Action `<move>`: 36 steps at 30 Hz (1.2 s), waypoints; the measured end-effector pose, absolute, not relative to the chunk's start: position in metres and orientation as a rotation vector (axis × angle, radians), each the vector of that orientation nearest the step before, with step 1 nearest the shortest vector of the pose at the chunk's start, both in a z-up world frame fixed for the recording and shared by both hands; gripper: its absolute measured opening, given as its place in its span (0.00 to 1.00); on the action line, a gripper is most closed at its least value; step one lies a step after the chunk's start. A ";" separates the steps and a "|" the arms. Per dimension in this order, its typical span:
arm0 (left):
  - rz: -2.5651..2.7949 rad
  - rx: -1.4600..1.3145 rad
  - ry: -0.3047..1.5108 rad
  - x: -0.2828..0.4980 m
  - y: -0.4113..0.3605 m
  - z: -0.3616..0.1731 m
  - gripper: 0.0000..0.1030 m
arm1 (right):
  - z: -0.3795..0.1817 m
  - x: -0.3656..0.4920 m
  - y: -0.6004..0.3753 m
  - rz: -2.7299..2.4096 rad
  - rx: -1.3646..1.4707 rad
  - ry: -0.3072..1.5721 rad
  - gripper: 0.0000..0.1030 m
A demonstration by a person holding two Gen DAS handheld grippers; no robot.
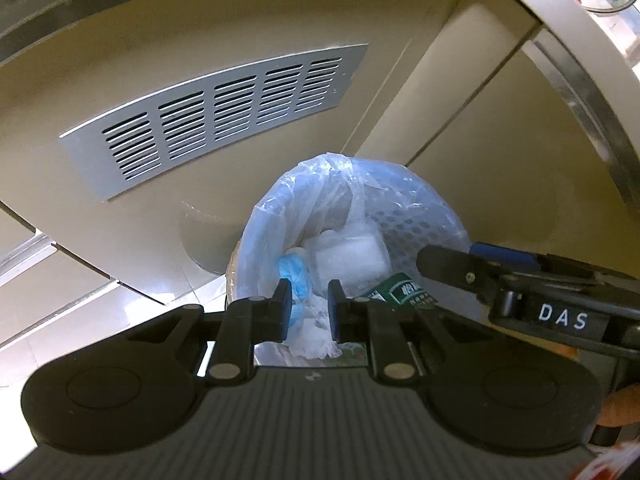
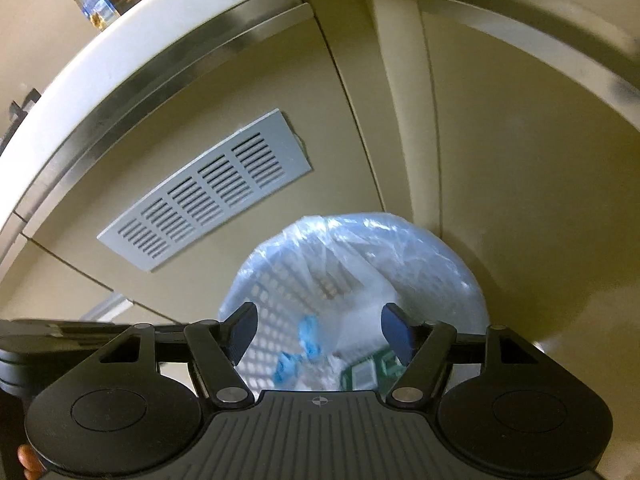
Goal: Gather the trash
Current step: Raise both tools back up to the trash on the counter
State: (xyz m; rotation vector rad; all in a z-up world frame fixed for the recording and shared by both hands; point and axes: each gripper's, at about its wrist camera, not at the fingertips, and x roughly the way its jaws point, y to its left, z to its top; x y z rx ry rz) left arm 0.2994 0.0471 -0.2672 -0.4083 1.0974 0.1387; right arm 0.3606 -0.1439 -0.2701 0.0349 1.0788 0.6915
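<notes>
A round waste bin (image 1: 412, 216) with perforated white walls stands on the floor against a beige cabinet front, lined with a thin bluish plastic bag (image 1: 320, 176) whose edge is folded over the rim. Up the cabinet face from the bin, to its left in both views, sits a grey slotted vent plate (image 1: 224, 116).

Inside the bin lies the trash: a crumpled blue glove (image 1: 296, 276) on the left side, a pale white container (image 1: 348, 260) in the middle, a green printed package (image 1: 404, 292) toward the right, and wadded white tissue (image 1: 316, 332) at the near edge.

The left gripper (image 1: 308, 310) hangs over the near side of the bin, pointing steeply down into it. Its jaws stand close together with only a narrow gap, and nothing is pinched between them (the tissue seen through the gap lies lower, in the bin).

The right gripper (image 2: 318, 334) hovers above the bin's opening as well, its jaws spread wide and empty, with the glove and green package visible below between them. In the left view its dark finger (image 1: 452, 266) reaches in over the bin's right rim.

A fingertip (image 2: 28, 458) shows at the lower left corner of the right view.
</notes>
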 end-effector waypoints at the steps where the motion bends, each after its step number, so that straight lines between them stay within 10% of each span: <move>1: 0.134 -0.404 1.098 0.297 0.047 -0.263 0.16 | -0.267 0.358 -0.145 0.686 0.029 1.085 0.67; 36: -0.079 -0.271 0.852 0.287 0.006 -0.092 0.23 | -0.098 0.304 -0.219 0.557 0.106 0.841 0.69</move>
